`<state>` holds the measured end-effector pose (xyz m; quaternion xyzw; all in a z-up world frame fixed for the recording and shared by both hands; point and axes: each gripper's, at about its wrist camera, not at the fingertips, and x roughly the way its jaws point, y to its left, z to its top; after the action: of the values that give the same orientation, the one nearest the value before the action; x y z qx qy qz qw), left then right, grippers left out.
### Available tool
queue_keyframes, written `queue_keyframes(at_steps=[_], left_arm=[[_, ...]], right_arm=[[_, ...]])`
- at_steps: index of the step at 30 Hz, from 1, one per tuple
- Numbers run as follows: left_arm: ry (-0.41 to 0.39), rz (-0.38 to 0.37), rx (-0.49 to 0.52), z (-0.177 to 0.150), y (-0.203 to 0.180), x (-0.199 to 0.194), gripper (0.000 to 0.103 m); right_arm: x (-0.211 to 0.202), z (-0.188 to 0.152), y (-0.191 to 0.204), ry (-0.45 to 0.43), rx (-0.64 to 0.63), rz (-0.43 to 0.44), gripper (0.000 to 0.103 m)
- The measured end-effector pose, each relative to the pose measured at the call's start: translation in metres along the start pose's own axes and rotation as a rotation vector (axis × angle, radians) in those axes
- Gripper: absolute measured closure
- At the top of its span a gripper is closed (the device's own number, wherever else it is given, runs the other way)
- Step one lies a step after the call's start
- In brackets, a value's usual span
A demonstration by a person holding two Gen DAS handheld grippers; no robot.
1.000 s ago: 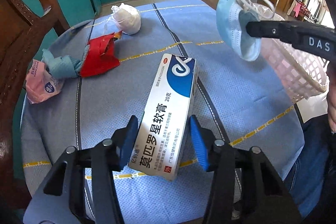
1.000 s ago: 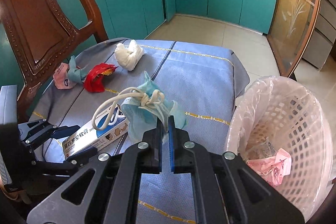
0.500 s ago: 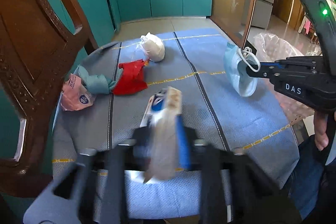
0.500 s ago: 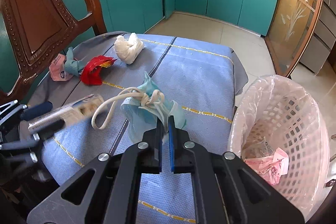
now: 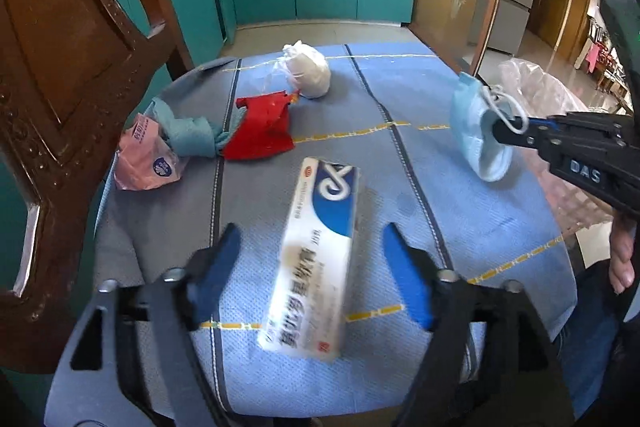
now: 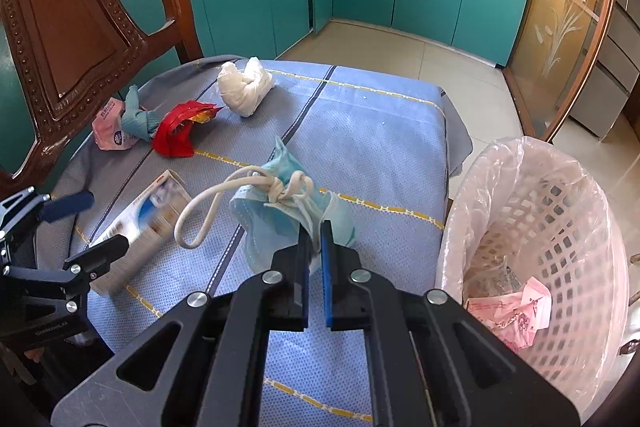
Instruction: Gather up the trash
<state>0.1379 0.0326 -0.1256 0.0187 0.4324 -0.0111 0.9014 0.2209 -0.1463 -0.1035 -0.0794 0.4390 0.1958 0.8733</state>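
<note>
Table (image 5: 460, 195): we see one surface under a woven blue cloth with grey bands and thin yellow dashed lines.
Chair (image 5: 60, 99): one carved dark-brown wooden back at the table's left edge.
Basket (image 6: 568, 227): one pale pink plastic lattice bin lined with a clear bag, just beside the table's right edge; crumpled pink paper (image 6: 516, 311) lies in it.
Left hand-held gripper (image 5: 312, 275): we read its blue-padded jaws as wide apart, having just been opening; the white-and-blue cardboard ointment box (image 5: 316, 251), blurred, sits between them with neither pad touching it.
Right hand-held gripper (image 6: 314, 247): clamped on one light-blue pleated fabric face mask (image 6: 288, 215) with knotted white ear cords, held above the table near the basket.
Loose trash on the far left of the table: we count four pieces — one white knotted plastic bundle (image 5: 308, 71), one red crinkled wrapper (image 5: 264, 127), one teal twisted cloth (image 5: 188, 131), one pink tissue packet (image 5: 144, 159).
</note>
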Motion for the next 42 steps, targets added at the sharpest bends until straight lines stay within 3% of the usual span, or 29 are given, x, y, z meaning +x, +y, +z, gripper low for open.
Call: queue_keyframes(at_steps=[4, 7, 12, 16, 21, 28, 42], left_arm=[[0.040, 0.002, 0.020, 0.005, -0.003, 0.017, 0.017], [0.090, 0.042, 0.032, 0.004, -0.005, 0.033, 0.017], [0.137, 0.038, 0.013, -0.003, 0.000, 0.045, 0.017], [0.136, 0.022, 0.004, -0.004, 0.001, 0.044, 0.024], [0.123, 0.006, 0.014, -0.004, -0.001, 0.040, 0.050], [0.103, 0.017, 0.039, -0.006, -0.009, 0.034, 0.057], [0.009, 0.045, 0.040, -0.003, -0.014, 0.000, 0.057]], right_arm=[[0.000, 0.000, 0.000, 0.000, 0.001, 0.000, 0.097], [-0.001, 0.000, -0.001, 0.000, 0.001, 0.000, 0.097], [0.000, 0.000, -0.001, 0.005, -0.001, -0.002, 0.097], [0.001, 0.000, 0.001, 0.007, -0.007, -0.005, 0.097], [0.004, -0.002, 0.002, 0.013, -0.014, -0.009, 0.097], [0.004, -0.002, 0.003, 0.014, -0.016, -0.011, 0.097], [0.004, -0.002, 0.004, 0.014, -0.023, -0.016, 0.097]])
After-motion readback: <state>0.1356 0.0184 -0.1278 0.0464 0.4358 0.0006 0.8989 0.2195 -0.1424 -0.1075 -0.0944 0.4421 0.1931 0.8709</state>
